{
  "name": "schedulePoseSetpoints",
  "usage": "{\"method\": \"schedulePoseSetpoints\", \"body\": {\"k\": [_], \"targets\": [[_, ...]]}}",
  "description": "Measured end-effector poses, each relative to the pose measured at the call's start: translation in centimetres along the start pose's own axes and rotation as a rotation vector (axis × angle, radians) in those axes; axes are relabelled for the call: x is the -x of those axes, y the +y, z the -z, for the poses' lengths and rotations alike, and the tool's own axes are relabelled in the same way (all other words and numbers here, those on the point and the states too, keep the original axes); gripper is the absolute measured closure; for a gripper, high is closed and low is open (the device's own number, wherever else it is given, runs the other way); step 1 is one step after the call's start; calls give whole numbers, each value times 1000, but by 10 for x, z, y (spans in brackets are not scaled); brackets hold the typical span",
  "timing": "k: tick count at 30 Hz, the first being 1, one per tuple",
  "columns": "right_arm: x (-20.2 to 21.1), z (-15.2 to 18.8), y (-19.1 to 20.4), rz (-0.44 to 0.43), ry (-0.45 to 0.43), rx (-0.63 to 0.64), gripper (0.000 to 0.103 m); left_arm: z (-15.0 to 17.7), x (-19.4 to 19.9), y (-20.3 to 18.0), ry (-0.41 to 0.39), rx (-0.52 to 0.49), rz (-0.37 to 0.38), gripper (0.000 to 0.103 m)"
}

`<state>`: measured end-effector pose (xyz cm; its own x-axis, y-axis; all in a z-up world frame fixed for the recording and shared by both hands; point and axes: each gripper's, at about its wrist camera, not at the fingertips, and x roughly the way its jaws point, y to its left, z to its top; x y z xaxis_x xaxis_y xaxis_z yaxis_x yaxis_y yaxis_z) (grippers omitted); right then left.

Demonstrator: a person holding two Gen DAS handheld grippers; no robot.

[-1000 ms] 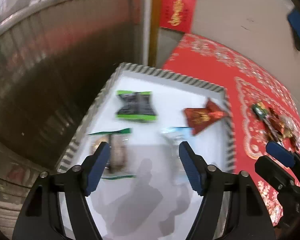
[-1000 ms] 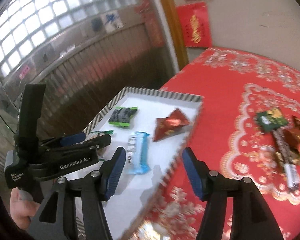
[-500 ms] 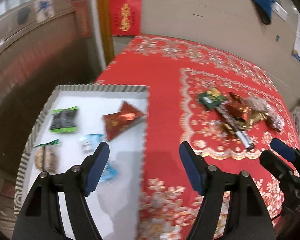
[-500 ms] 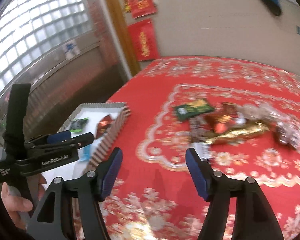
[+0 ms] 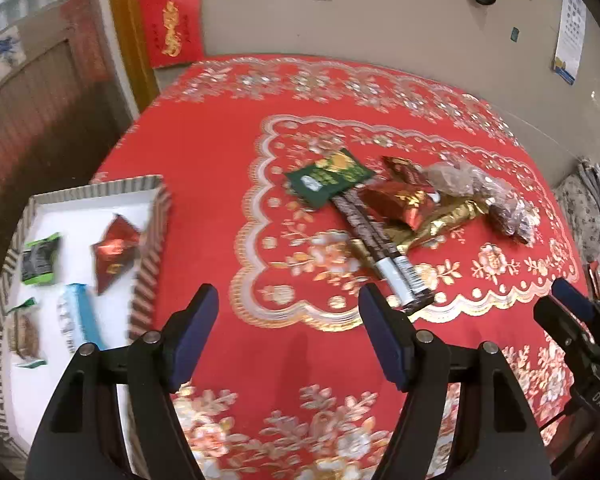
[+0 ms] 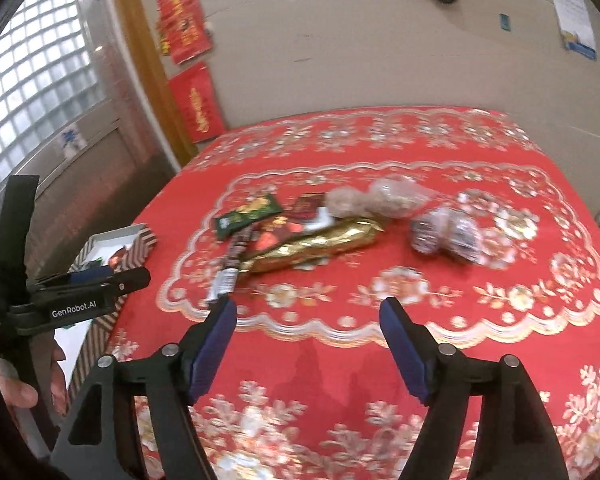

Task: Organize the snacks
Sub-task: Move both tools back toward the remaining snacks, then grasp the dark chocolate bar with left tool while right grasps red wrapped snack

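A pile of snacks lies mid-table on the red cloth: a green packet (image 5: 329,176) (image 6: 247,216), dark stick bars (image 5: 376,240), a red foil packet (image 5: 398,202), a gold foil packet (image 6: 316,246) (image 5: 446,216) and clear bags (image 6: 446,234). At the left stands a white tray with a striped rim (image 5: 150,236) (image 6: 140,240), holding a red triangular packet (image 5: 114,248), a green-black packet (image 5: 40,258), a blue bar (image 5: 78,316) and a brown snack (image 5: 24,334). My left gripper (image 5: 288,336) is open over bare cloth. My right gripper (image 6: 308,350) is empty, its jaws opening, short of the pile.
A beige wall with red paper decorations (image 5: 172,20) backs the table. A glass-block window (image 6: 32,76) and a wood-panelled wall are at the left. A hand (image 6: 20,384) grips the left tool. The right tool's tip (image 5: 572,320) shows at the right edge.
Both grippers have swung from over the tray rightwards across the red cloth towards the snack pile. The right jaws have widened. The tray's snacks have not moved.
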<state>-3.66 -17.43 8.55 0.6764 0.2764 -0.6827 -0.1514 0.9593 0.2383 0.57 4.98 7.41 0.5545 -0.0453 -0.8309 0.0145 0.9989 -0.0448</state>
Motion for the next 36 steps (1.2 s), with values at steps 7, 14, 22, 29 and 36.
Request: {"method": "schedulePoseSetpoints", "body": {"k": [7, 14, 22, 29, 36], "targets": [[-2, 9, -25, -1, 13, -48, 27, -19, -28, -18, 53, 44, 34, 31], [-9, 13, -27, -1, 32, -45, 27, -33, -61, -26, 114, 117, 79, 31], [-14, 11, -37, 9, 40, -65, 27, -40, -87, -28, 140, 141, 88, 31], [-34, -13, -19, -16, 37, -5, 27, -39, -90, -20, 121, 92, 61, 31], [-81, -54, 26, -27, 53, 183, 27, -31, -84, -8, 112, 53, 42, 63]]}}
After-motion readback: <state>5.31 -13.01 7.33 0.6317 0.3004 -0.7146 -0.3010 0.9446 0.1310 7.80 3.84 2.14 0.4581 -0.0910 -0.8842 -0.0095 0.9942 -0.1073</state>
